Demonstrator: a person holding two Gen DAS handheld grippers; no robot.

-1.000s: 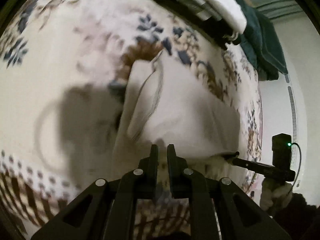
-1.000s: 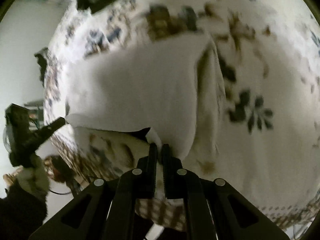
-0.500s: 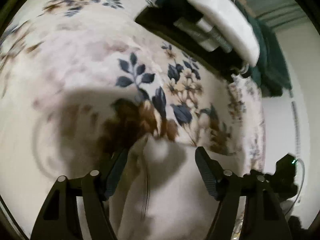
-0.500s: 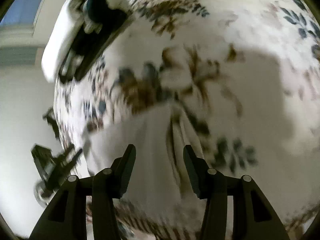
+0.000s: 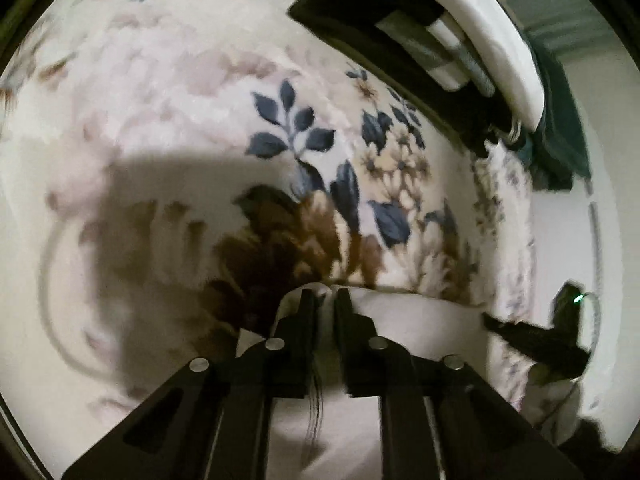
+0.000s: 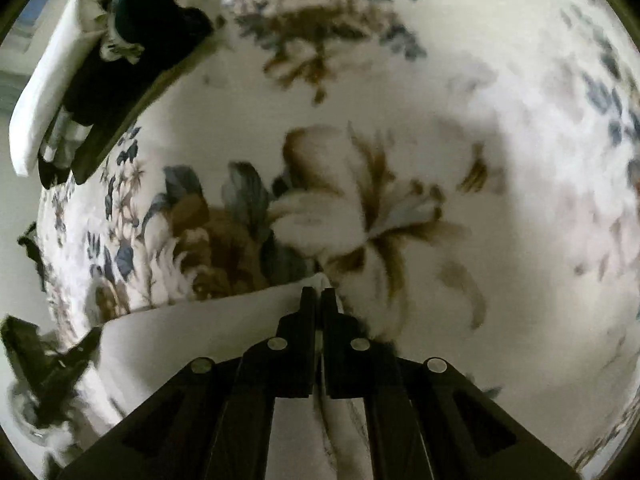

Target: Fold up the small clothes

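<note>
Both tongs reclosed – left [image 5: 325,294] | right [image 6: 318,291] | one white garment [image 5: 420,316]

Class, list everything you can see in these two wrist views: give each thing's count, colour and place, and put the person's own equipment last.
White garment: one, white, lying on the blanket at the bottom of both views, its far edge pinched at two corners.
Floral blanket: one, cream with blue and brown flowers, spread under the garment and filling most of each view.
Stack of folded clothes: one pile, white, striped, black and dark green, at the far edge of the blanket.
Wall: pale, beyond the blanket's edge.
Left tongs: one, black, shut on the garment's left corner.
Right tongs: one, black, shut on the garment's right corner.
</note>
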